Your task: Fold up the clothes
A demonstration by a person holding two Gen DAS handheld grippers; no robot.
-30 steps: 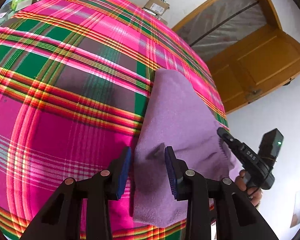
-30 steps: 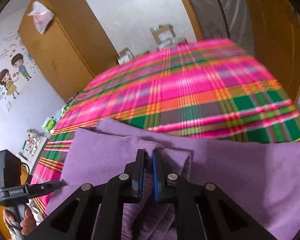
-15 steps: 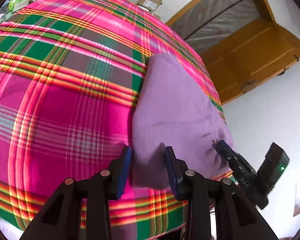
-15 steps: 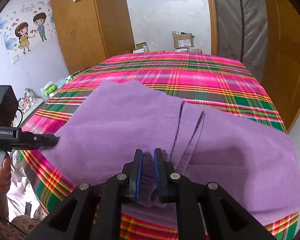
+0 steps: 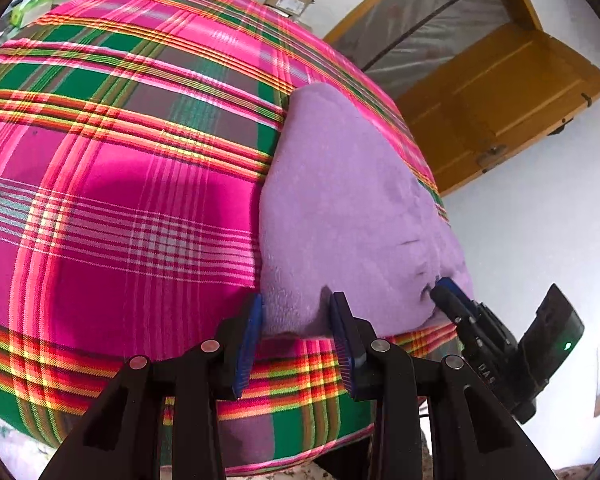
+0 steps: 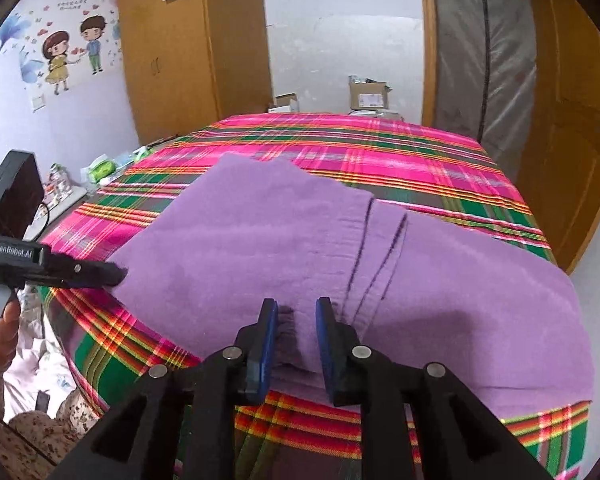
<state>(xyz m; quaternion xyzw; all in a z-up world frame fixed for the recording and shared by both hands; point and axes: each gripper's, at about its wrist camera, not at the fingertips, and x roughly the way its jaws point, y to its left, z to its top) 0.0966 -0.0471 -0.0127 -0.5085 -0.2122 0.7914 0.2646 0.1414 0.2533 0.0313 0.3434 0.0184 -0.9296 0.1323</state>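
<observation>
The bed [image 6: 400, 152], under a pink-and-green plaid sheet, fills both views. On its near edge lies the purple garment [image 6: 260, 248], spread flat with layered edges showing at about 1 o'clock from the right tongs, so it already lies doubled over at least once; from the left wrist view it reaches from the bed's near edge away toward 1 o'clock.

The right tongs [image 6: 296, 332] stand spread, their blue pads either side of a small ridge of the garment's near hem, not closed on it. The left tongs [image 5: 296, 320] are spread too, astride the garment's near left corner at the bed's edge.

Judged from this, both tongs have either just let the hem down after a fold or are set to take it up for another; the scene fits either. If another fold is wanted, each pair would need to close on all the hem's layers together, or the lower ones will slip and skew the stack.
</observation>
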